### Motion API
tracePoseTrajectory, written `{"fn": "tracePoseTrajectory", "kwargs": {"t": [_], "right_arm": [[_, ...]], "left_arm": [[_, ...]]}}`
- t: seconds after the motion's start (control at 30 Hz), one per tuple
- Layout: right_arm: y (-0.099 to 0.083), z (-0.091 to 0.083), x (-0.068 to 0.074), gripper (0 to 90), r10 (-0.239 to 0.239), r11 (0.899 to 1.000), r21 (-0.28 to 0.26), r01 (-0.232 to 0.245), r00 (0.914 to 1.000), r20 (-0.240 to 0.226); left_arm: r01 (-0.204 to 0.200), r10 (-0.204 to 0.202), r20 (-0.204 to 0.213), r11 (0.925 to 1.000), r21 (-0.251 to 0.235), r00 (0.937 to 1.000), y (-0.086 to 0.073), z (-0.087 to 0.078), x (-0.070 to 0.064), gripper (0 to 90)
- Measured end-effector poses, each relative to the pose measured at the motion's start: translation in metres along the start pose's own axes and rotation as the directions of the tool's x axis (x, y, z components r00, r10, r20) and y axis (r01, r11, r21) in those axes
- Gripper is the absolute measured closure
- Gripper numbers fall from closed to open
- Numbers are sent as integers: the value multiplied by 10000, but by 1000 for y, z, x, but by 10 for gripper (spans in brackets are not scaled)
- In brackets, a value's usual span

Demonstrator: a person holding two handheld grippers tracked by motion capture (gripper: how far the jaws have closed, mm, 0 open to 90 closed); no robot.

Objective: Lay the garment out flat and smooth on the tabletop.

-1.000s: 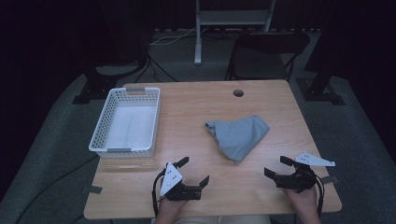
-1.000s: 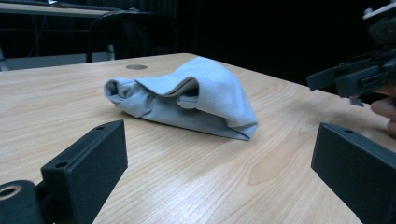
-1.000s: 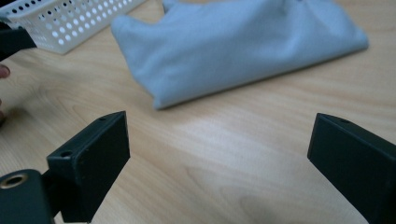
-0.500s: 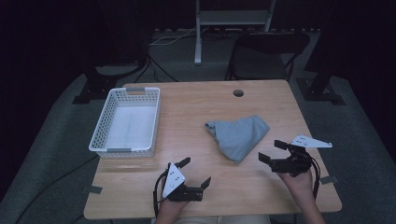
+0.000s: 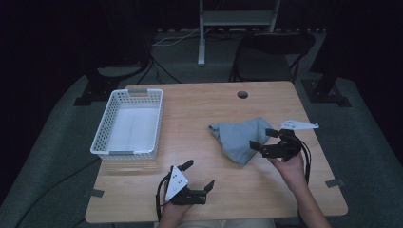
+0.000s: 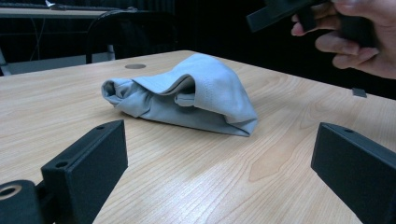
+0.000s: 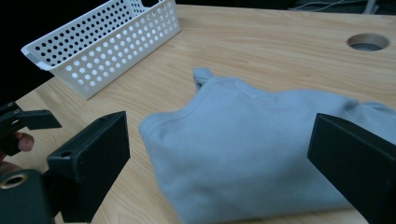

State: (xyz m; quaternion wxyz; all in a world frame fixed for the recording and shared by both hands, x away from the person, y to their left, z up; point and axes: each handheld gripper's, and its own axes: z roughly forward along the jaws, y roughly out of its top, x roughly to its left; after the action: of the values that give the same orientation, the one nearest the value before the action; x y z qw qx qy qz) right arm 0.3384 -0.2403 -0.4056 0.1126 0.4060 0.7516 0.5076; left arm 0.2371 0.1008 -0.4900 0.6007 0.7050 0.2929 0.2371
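Note:
A crumpled grey-blue cloth (image 5: 240, 137) lies on the wooden table (image 5: 190, 109), right of centre. My right gripper (image 5: 262, 138) hovers open at the cloth's right edge, its jaws spread over the fabric. In the right gripper view the cloth (image 7: 261, 144) lies between and under the two wide-apart jaws. My left gripper (image 5: 199, 174) rests open near the front edge, empty, well short of the cloth. In the left gripper view the cloth (image 6: 187, 100) sits ahead on the table, and the right hand (image 6: 359, 37) holds its gripper above it.
A white perforated basket (image 5: 110, 153) stands empty at the table's left; its wall (image 7: 116, 51) is far left in the right gripper view. A round cable hole (image 5: 243, 94) is near the back edge. A dark chair (image 5: 271, 52) stands behind the table.
My right gripper has moved forward and left from the table's front right corner to the cloth's right edge. The left gripper and the cloth have stayed put.

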Motion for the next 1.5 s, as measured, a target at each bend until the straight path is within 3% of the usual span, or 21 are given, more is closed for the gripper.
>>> {"fn": "tracePoseTrajectory", "kwargs": {"t": [0.2, 0.57, 0.7, 0.9, 1.07, 1.23, 1.33, 1.43, 1.5], "right_arm": [[6, 24, 2, 51, 160, 9992, 370, -156, 9998, -120], [12, 64, 18, 51, -12, 9924, 1228, 35, 9998, -188], [5, 84, 21, 51, -144, 9814, 1911, 175, 9997, -176], [-6, 95, 27, 57, -609, 9670, 2481, 572, 9981, 74], [-8, 96, 30, 84, -934, 9619, 2610, 818, 9951, 322], [-10, 98, 30, 272, -1162, 9575, 2773, 798, 9863, 1173], [-9, 96, 27, 482, -1122, 9596, 2739, 644, 9803, 1624], [-8, 95, 23, 696, -1031, 9599, 2731, 631, 9855, 1349], [-7, 94, 21, 769, -1001, 9593, 2751, 643, 9879, 1181]], "left_arm": [[4, -4, -20, 10000, 9, 10000, 0, 0, 0, 46], [56, -56, -52, 10000, 14, 10000, 0, 0, 1, 46], [64, -64, -56, 10000, 18, 10000, 0, 0, 1, 47], [81, -81, -59, 10000, 22, 10000, 0, 0, 1, 47], [90, -90, -58, 10000, 24, 9999, 0, 0, 1, 47], [109, -109, -58, 9999, 36, 9999, 0, 0, 1, 47], [143, -143, -40, 9999, 28, 9999, 0, 0, 2, 48], [142, -142, -37, 9999, 40, 9999, 0, 0, 2, 48], [161, -160, -36, 9999, 43, 9999, 0, 0, 2, 48]]}}
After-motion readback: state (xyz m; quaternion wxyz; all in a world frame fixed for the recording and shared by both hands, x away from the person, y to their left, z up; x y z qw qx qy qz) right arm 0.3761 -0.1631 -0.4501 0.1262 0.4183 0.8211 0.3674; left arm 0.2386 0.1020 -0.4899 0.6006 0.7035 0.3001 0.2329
